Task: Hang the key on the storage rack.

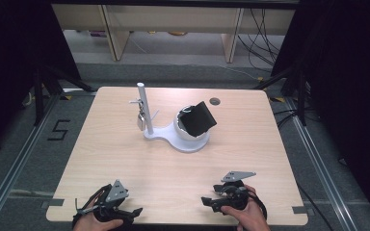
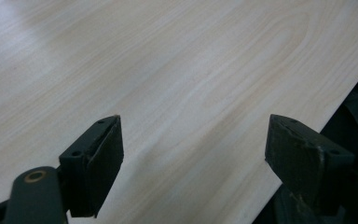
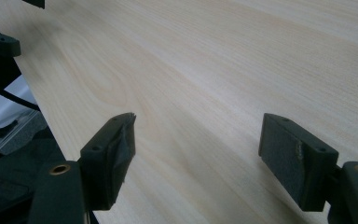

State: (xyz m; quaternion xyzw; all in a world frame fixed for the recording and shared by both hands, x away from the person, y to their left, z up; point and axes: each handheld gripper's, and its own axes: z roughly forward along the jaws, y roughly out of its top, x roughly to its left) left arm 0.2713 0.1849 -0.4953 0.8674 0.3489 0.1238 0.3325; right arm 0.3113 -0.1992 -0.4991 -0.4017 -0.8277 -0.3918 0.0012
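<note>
Pale wood-grain surface (image 1: 173,168) carried a white stand (image 1: 173,134) with a tilted black card (image 1: 198,118); I held both tongs, left (image 2: 193,140) and right (image 3: 196,140), spread open, empty.

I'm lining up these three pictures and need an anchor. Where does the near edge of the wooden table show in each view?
High view: the table has its near edge along the bottom, under the left gripper and right gripper.
Left gripper view: the edge runs diagonally at lower right, beside the right-hand jaw.
Right gripper view: the edge runs diagonally at left, above the left-hand jaw.
Shared landmark: the pale wood grain.
</note>
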